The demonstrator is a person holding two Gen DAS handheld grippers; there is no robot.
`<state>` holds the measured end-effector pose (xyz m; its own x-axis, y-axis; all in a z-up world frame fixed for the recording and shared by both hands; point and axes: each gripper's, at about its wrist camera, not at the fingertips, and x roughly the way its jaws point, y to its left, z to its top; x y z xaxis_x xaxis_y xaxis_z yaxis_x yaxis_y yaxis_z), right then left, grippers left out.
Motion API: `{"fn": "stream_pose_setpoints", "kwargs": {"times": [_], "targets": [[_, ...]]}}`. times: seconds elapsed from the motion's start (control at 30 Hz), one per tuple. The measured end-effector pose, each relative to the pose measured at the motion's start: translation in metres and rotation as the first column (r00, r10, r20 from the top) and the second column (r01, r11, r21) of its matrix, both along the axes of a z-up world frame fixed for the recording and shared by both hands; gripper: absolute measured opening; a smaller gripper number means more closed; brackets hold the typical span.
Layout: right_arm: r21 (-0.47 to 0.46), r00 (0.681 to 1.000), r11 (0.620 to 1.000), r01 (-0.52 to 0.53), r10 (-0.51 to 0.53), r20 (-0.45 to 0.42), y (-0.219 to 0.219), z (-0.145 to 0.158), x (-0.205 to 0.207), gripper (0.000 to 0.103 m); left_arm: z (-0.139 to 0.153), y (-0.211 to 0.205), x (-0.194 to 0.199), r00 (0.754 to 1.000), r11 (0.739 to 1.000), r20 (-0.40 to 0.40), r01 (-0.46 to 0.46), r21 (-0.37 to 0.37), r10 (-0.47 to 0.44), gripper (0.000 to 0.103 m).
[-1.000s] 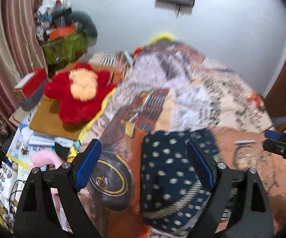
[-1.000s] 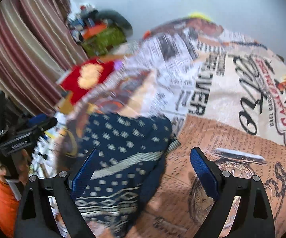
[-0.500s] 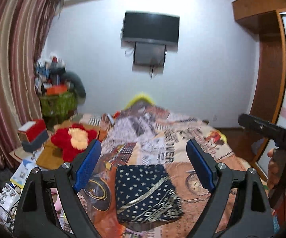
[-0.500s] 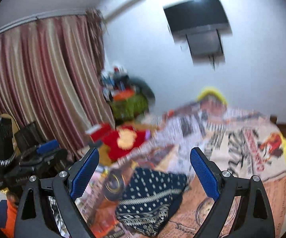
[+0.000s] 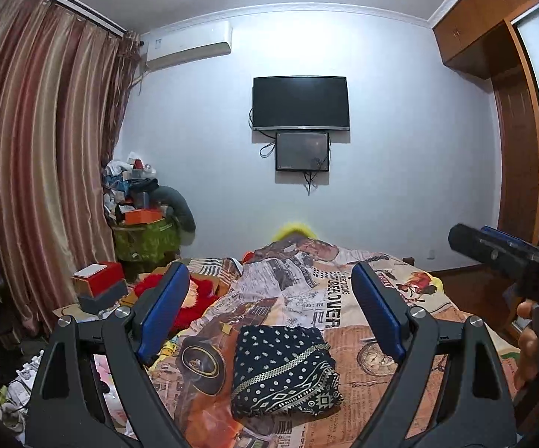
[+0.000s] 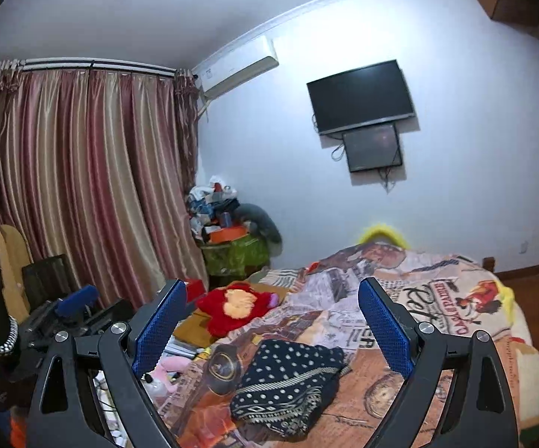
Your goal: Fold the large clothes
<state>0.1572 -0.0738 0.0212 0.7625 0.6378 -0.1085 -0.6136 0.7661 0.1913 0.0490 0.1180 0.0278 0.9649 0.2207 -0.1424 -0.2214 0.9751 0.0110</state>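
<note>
A dark blue garment with white dots and patterned bands (image 5: 282, 366) (image 6: 288, 384) lies folded into a compact rectangle on the bed's printed cover (image 5: 374, 377) (image 6: 437, 298). My left gripper (image 5: 269, 298) is held well back from it and above it, open, nothing between its blue pads (image 5: 163, 310). My right gripper (image 6: 273, 311) is likewise open and empty, raised over the near end of the bed. In the left wrist view the right gripper's body (image 5: 508, 257) and a hand (image 5: 529, 339) show at the right edge.
A red and yellow plush toy (image 6: 234, 308) lies at the bed's left side, beside boxes (image 5: 99, 285) and clutter on the floor. Striped curtains (image 5: 38, 171) fill the left. A television (image 5: 299, 102) hangs on the far wall, a wooden wardrobe (image 5: 516, 149) stands right.
Both grippers have pulled back and up from the folded garment and tilted toward level, so the wall and television have come into view. The garment stays folded on the bed.
</note>
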Motion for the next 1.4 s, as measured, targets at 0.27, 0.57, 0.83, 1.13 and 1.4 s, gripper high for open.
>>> {"fn": "stream_pose_setpoints", "kwargs": {"times": [0.27, 0.57, 0.83, 1.13, 1.4], "targets": [[-0.074, 0.996, 0.993, 0.087, -0.085, 0.042, -0.005, -0.012, -0.023, 0.103, -0.006, -0.008, -0.003, 1.0, 1.0, -0.007, -0.002, -0.019, 0.002, 0.096], [-0.102, 0.996, 0.991, 0.088, -0.085, 0.028, -0.008, -0.017, -0.027, 0.103, -0.009, -0.01, -0.006, 1.0, 1.0, -0.015, 0.005, -0.031, -0.006, 0.096], [-0.108, 0.997, 0.991, 0.08, -0.078, 0.025, -0.006, -0.018, -0.024, 0.103, -0.009, -0.009, -0.007, 1.0, 0.999, -0.018, 0.007, -0.036, -0.008, 0.096], [-0.114, 0.997, 0.991, 0.075, -0.073, 0.019, -0.004, -0.019, -0.022, 0.103, -0.013, -0.01, -0.004, 1.0, 0.999, -0.027, 0.002, -0.045, -0.003, 0.096], [-0.119, 0.997, 0.99, 0.075, -0.074, 0.018, -0.004, -0.02, -0.022, 0.103, -0.014, -0.01, -0.005, 1.0, 0.999, -0.03, -0.002, -0.051, 0.001, 0.096]]}}
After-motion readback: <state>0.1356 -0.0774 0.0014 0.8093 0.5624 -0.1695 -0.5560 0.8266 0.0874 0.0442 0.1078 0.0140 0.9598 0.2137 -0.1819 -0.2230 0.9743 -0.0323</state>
